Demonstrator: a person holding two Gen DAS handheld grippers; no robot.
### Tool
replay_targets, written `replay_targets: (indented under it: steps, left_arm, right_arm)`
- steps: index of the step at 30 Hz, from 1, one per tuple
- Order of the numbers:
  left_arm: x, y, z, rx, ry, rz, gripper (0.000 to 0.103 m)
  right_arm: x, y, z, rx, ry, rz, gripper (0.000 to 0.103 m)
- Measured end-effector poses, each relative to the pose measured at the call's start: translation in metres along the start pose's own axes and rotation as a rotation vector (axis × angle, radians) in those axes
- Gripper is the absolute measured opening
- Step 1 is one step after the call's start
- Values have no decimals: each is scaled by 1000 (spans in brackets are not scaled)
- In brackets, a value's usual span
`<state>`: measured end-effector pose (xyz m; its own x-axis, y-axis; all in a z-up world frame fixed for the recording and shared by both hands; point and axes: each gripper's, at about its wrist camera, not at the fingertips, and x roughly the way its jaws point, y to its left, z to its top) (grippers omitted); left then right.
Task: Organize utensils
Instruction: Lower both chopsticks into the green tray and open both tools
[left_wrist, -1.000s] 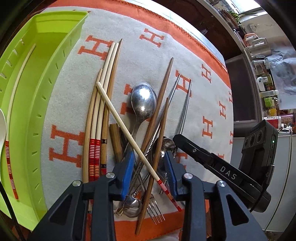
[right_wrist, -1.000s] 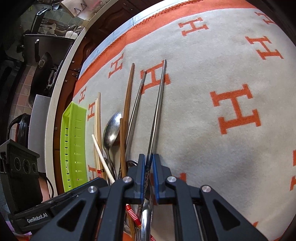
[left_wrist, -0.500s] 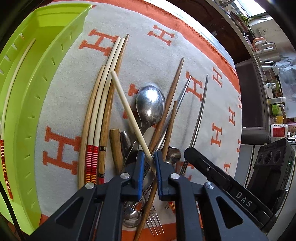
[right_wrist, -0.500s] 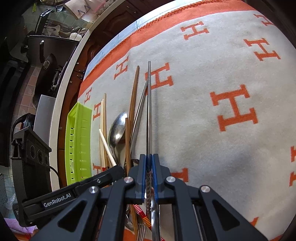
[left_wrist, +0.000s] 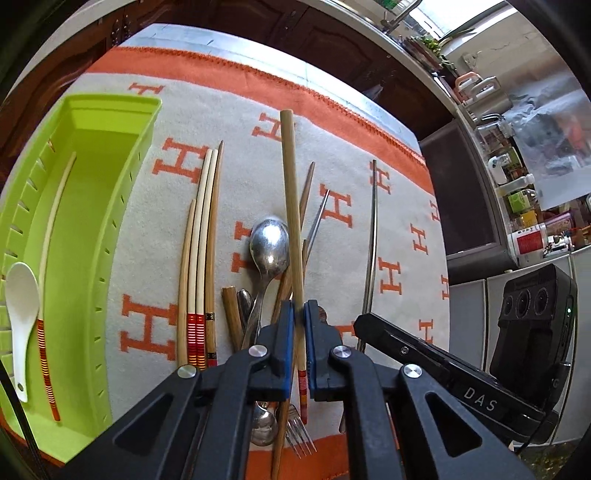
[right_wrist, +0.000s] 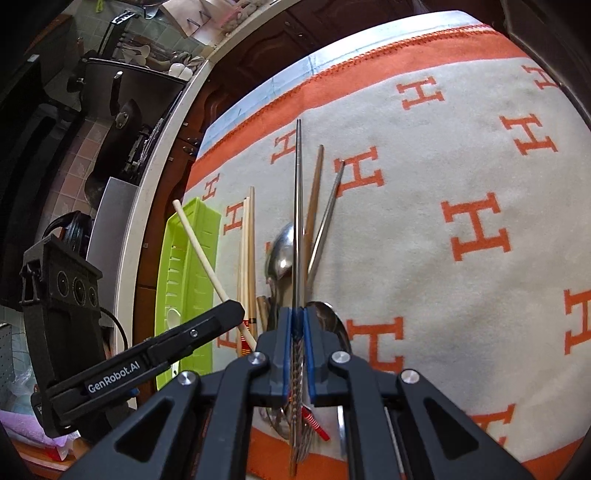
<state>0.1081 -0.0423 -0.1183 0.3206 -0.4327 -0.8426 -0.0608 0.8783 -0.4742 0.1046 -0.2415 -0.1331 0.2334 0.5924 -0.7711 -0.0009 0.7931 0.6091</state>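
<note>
A grey blanket (left_wrist: 369, 122) with orange H letters and an orange border is covering the tabletop, with dark wooden cabinet doors (left_wrist: 314, 33) running behind it and kitchen clutter sitting on a counter at the far right of the left wrist view. A lime green slotted tray (left_wrist: 110, 122) is lying at the blanket's left edge, holding a white ceramic spoon (left_wrist: 22, 306) and one pale chopstick with red bands. The left gripper (left_wrist: 298, 317) is tilting steeply down, its blue-padded fingers closing tight on a pale chopstick (left_wrist: 290, 206) whose red-striped end is showing below the pads; the stick is pointing away, lifted over the pile. The right gripper (right_wrist: 296, 321) is angling down likewise, its fingers clamping a slim metal chopstick (right_wrist: 298, 206) with a twisted handle, raised above the other pieces. Under them a shiny steel spoon (left_wrist: 269, 245), brown wooden chopsticks (left_wrist: 207, 236), a second metal chopstick (right_wrist: 328, 214) and a fork (left_wrist: 299, 432) are lying crossed on the blanket
</note>
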Motion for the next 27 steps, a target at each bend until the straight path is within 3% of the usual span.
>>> replay_targets:
  steps: [4,12,19,23,27]
  left_arm:
    - [-36,-5,-2,65,-54,-24,3]
    - [-118,13,-7,125,-167,2,3]
    - [-184,49,-8,97,-240,76,3]
    - [-177,86,0,47,-212,160,3]
    - [-136,130,9,-16,-123,229,4]
  right_arm:
    - [-2,25,-4,-85,12,-5,6]
    - [7,102,-26,-322,83,42,6]
    - [19,180,-41,-446,139,170,6]
    - [54,208,-43,-426,187,195,6]
    - [97,206,-38,-341,212,112,6]
